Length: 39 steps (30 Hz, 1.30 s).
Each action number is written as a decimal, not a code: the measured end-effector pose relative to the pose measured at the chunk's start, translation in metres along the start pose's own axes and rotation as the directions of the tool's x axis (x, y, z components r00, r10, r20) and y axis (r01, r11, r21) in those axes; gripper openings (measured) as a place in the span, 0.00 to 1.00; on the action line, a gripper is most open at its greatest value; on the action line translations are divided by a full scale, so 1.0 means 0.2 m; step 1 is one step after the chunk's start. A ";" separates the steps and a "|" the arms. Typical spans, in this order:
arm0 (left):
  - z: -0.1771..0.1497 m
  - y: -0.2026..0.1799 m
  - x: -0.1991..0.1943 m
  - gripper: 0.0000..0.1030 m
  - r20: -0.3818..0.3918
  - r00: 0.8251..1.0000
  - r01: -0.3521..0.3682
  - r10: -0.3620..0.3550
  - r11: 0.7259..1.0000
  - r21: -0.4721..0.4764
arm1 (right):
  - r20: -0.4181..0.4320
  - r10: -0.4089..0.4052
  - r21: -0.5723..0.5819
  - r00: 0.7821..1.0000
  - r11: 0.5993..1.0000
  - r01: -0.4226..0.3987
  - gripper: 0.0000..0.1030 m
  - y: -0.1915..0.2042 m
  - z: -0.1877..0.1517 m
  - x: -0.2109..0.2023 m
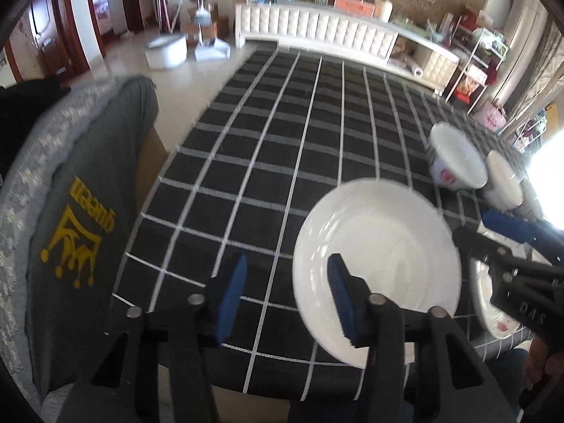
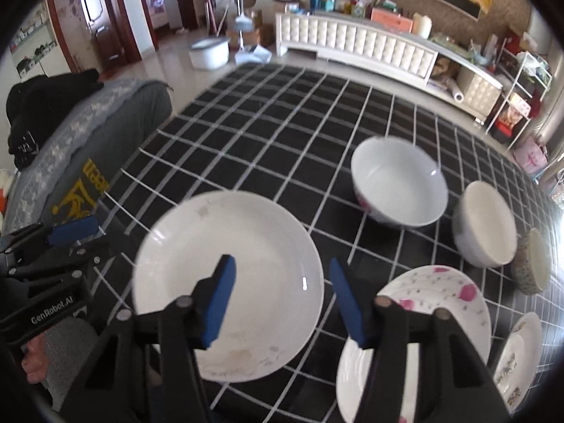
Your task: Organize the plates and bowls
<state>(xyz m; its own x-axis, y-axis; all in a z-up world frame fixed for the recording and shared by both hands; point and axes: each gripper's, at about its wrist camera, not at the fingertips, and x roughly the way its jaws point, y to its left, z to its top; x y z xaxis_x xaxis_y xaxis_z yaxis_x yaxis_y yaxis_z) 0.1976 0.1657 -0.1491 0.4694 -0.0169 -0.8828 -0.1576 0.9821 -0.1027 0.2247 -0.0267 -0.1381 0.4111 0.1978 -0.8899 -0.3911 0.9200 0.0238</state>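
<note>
Nearest the right gripper [image 2: 282, 296], its jaws are spread and grip nothing, hanging over the gap between the white plate [image 2: 229, 282] and the pink-flecked plate [image 2: 433, 310] on the checked desk [image 2: 282, 134]; the left gripper [image 1: 287, 296], jaws likewise spread and empty, hangs over the white plate's near-left rim. Farther back sit three bowls: a large white bowl [image 2: 400, 183], a cream bowl [image 2: 486, 224], and a patterned bowl [image 2: 534, 262] at the edge, with a small floral plate [image 2: 520, 352] near right. Risk, my judgement: glazed rims are slick, so a shallow pinch could slip, and both grippers converging on one plate could collide.
</note>
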 end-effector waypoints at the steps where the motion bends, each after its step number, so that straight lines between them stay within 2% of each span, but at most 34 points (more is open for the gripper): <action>1: -0.01 0.02 0.04 0.39 -0.025 1.000 0.009 -0.009 1.000 -0.009 | -0.014 -0.011 -0.004 1.000 1.000 0.011 0.55 -0.01 -0.01 0.04; 6: -0.03 0.03 0.14 0.39 -0.075 0.997 0.024 -0.025 1.000 -0.017 | -0.077 -0.007 0.023 0.997 1.000 0.008 0.50 -0.05 -0.01 0.16; 9: -0.05 0.00 0.18 0.35 -0.100 0.995 0.030 -0.031 1.000 -0.006 | -0.103 -0.021 0.027 0.994 0.999 0.023 0.49 -0.07 -0.03 0.21; 12: -0.05 0.01 0.21 0.28 -0.124 0.992 0.036 -0.038 0.999 -0.018 | -0.121 -0.017 0.034 0.992 0.999 0.021 0.32 -0.09 -0.04 0.25; 18: -0.03 -0.03 0.27 0.27 -0.138 0.989 0.047 -0.048 0.999 -0.010 | -0.155 0.000 0.059 0.988 0.998 0.009 0.26 -0.11 -0.08 0.28; 22: -0.02 -0.07 0.27 0.18 -0.145 0.989 0.039 -0.039 0.999 0.001 | -0.154 0.007 0.062 0.988 0.998 0.003 0.26 -0.11 -0.08 0.28; 24: -0.02 -0.08 0.27 0.19 -0.145 0.989 0.016 -0.013 1.000 0.020 | -0.150 0.006 0.063 0.989 0.998 0.003 0.25 -0.12 -0.08 0.28; 34: 0.00 -0.12 0.23 0.18 -0.130 0.991 0.013 -0.006 0.999 0.053 | -0.123 0.005 0.105 0.992 0.994 0.008 0.21 -0.14 -0.06 0.22; 39: 0.00 -0.06 0.25 0.18 -0.144 0.989 0.018 -0.016 1.000 0.010 | -0.131 0.007 0.095 0.991 0.995 0.005 0.20 -0.13 -0.04 0.23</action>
<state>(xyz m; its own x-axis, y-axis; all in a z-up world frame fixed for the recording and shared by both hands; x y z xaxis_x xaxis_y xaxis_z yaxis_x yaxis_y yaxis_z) 0.2233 0.1531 -0.1916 0.3421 -0.0598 -0.9378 -0.1409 0.9834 -0.1141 0.2473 -0.0433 -0.1822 0.2966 0.1583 -0.9418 -0.3087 0.9491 0.0623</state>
